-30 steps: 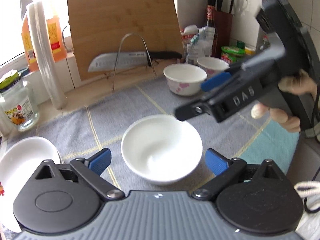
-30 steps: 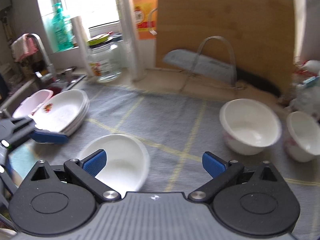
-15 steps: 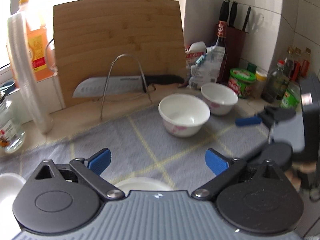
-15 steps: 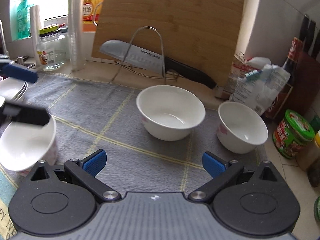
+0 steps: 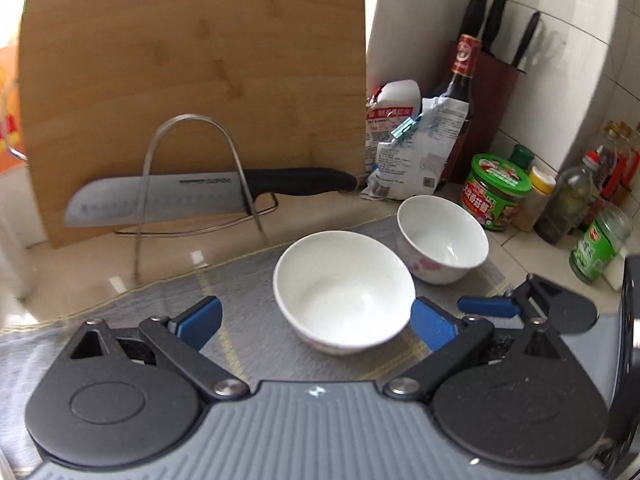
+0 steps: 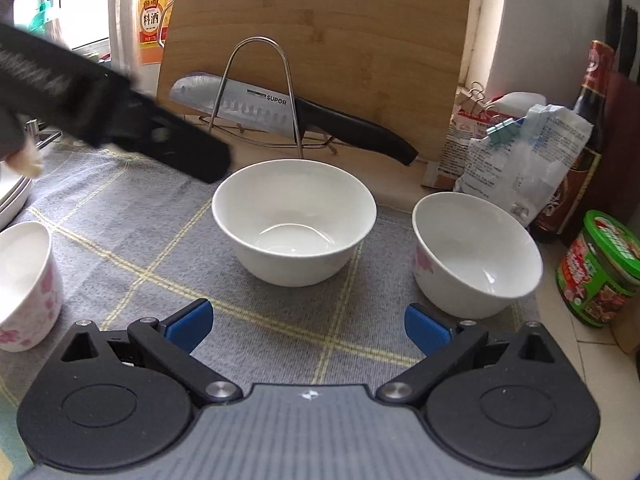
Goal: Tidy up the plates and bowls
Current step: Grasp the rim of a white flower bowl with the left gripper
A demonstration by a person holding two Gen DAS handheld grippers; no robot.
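Observation:
A plain white bowl (image 5: 344, 292) (image 6: 294, 220) sits on the grey checked mat (image 6: 132, 240). A smaller white bowl with pink flowers (image 5: 442, 238) (image 6: 476, 254) stands to its right. Another pink-flowered bowl (image 6: 24, 276) is at the mat's left, with stacked plates (image 6: 14, 196) behind it. My left gripper (image 5: 316, 326) is open, its fingers on either side of the plain bowl's near part, seemingly just above it. My right gripper (image 6: 308, 326) is open and empty, short of both bowls. The left gripper's body crosses the right wrist view at upper left.
A bamboo cutting board (image 5: 192, 92) leans at the back, with a knife (image 5: 180, 196) on a wire stand. Food bags (image 5: 404, 148), a sauce bottle (image 5: 460, 96), jars (image 5: 496, 192) and a knife block crowd the right. An orange bottle (image 6: 154, 28) stands by the window.
Both grippers have swung right, from the left bowl and plates toward the two right bowls. My left gripper has come close to the plain bowl. Both stay open.

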